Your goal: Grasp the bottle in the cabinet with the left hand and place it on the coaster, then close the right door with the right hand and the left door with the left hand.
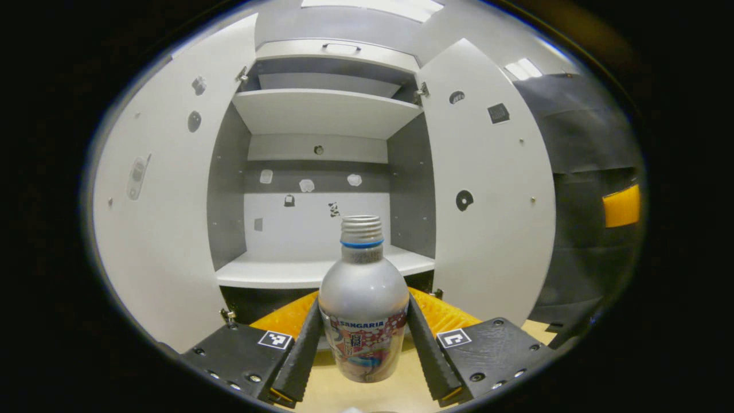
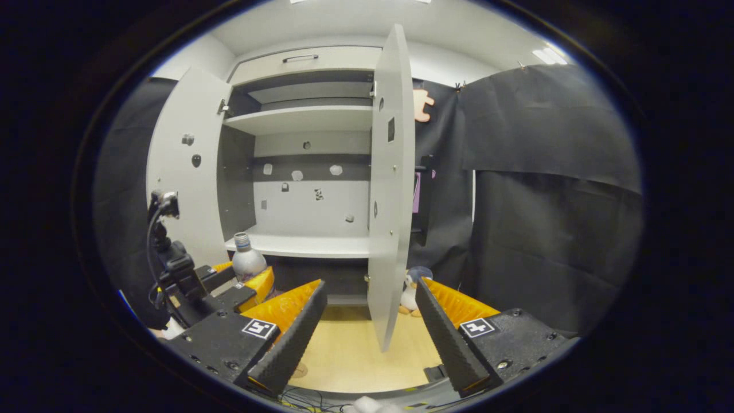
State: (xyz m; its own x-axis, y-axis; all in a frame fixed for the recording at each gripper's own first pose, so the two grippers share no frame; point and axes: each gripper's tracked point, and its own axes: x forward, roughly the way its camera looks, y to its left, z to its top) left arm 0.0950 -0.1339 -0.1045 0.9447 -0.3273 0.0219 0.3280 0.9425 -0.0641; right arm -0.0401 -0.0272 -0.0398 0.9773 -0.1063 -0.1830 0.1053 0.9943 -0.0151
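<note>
Between your left gripper (image 1: pixel 363 350)'s jaws, at six o'clock in the left gripper view, the bottle (image 1: pixel 363 312) stands upright with both ribbed pads pressed against its printed lower body, so it is clamped low where the wall is straight and the rounded shoulder and threaded neck stay free. It hangs in front of the cabinet (image 1: pixel 321 172) rather than inside it: the lower shelf (image 1: pixel 269 269) behind it at twelve o'clock is bare, which suggests the pick-up is done and the carry to the coaster is the step in hand. Pale worktop (image 1: pixel 355 396) lies under the bottle's base, and I cannot tell whether the base touches it; no coaster is identifiable from this angle. Left door (image 1: pixel 166 189) at nine o'clock and right door (image 1: pixel 487 189) at three o'clock both stand swung open. Turning to the right gripper view, your right gripper (image 2: pixel 370 338) at six o'clock has its jaws spread wide with nothing between them, held back and ready, and the right door (image 2: pixel 390 189) stands nearly edge-on straight ahead at twelve o'clock, well lined up for a push once the bottle is down. At eight o'clock you can see the left gripper (image 2: pixel 241 287) with the bottle (image 2: pixel 248 261) in front of the cabinet's lower shelf, the left door (image 2: pixel 183 166) open behind it. Keep the bottle vertical as you lower it, since a grip this low could let a tall body tip.
</note>
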